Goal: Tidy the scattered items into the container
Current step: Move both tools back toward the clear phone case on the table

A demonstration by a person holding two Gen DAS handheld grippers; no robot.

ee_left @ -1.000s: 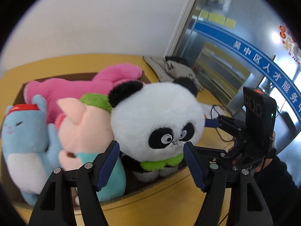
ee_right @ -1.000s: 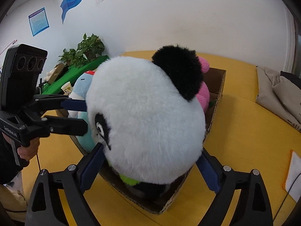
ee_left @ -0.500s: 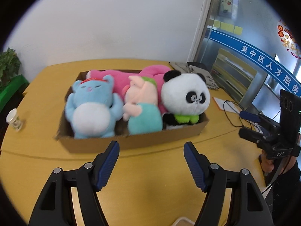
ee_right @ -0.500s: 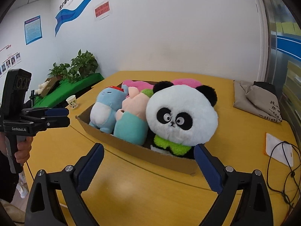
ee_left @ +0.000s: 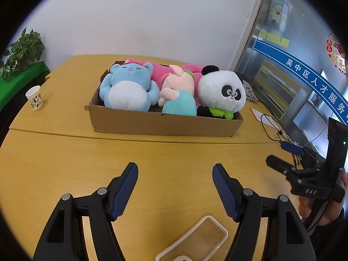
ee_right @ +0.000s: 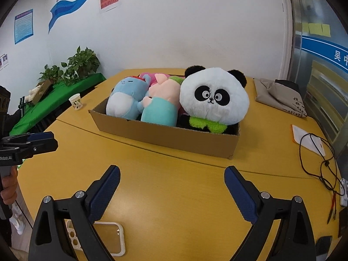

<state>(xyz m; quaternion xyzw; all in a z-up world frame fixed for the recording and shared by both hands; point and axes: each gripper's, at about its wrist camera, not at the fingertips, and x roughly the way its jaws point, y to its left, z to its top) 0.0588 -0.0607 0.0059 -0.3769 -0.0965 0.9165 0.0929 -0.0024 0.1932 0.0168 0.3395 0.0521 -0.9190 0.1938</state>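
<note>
Now 4 plush toys packed in cardboard box (ee_left: 165, 123); left gripper (ee_left: 175, 187), right gripper (ee_right: 171, 187) jaws spread, empty.

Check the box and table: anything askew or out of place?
Nothing spilled or damaged. The panda sits at the right end of the cardboard box, its head well above the rim, so it may tip. A clear phone case lies loose on the table near both open hand-held grippers.
</note>
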